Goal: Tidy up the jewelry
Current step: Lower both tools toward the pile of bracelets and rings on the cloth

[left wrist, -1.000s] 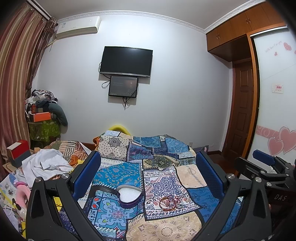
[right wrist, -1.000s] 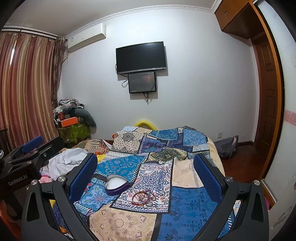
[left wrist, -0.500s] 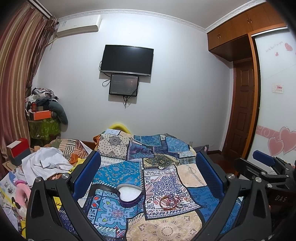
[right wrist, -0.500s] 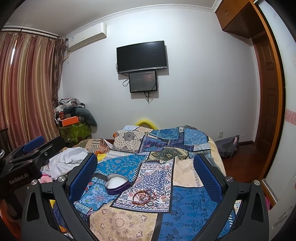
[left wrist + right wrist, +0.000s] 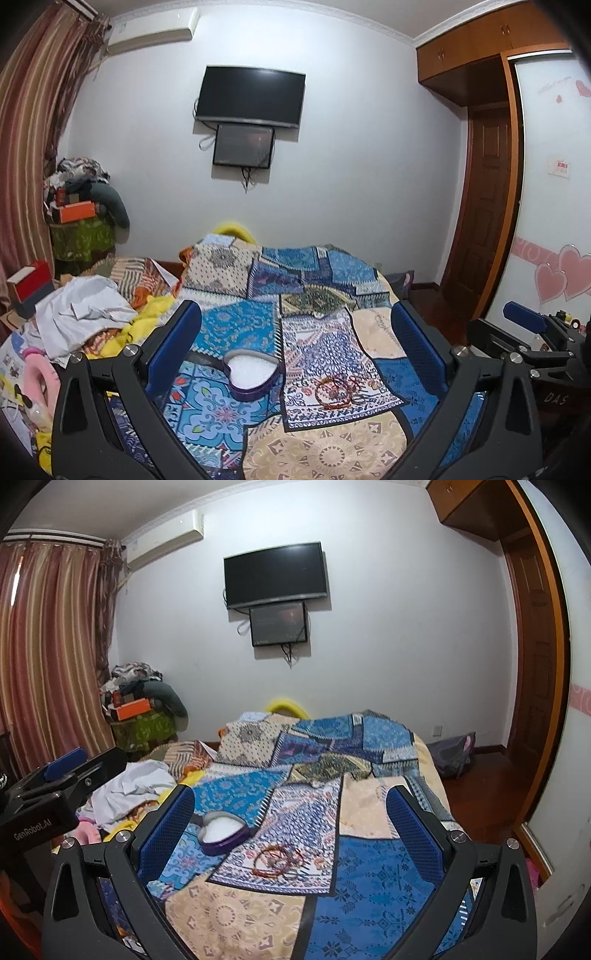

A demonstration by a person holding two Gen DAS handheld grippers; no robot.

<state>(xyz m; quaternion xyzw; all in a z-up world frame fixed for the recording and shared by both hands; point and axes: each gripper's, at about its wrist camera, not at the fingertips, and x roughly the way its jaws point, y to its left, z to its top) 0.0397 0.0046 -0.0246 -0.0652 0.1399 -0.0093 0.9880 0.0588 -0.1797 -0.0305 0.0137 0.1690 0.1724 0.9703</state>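
A purple heart-shaped box (image 5: 251,376) with a white lining lies open on the patchwork bedspread (image 5: 314,443). A small heap of red and brown bracelets (image 5: 338,387) lies just right of it. Both show in the right wrist view, the box (image 5: 221,830) and the bracelets (image 5: 277,858). My left gripper (image 5: 293,347) is open and empty, held above and short of them. My right gripper (image 5: 290,823) is open and empty too. Each gripper shows at the edge of the other's view, the right one (image 5: 535,332) and the left one (image 5: 55,779).
A pile of white and yellow clothes (image 5: 85,317) lies at the bed's left side. A red and grey box (image 5: 29,284) stands beyond it. A cluttered green-covered stand (image 5: 81,236) is in the far left corner. A door (image 5: 480,221) and wardrobe (image 5: 554,184) are at right.
Both grippers have dipped and moved slightly toward the bed, so the box and bracelets sit a little higher in view. Jaws stayed open.
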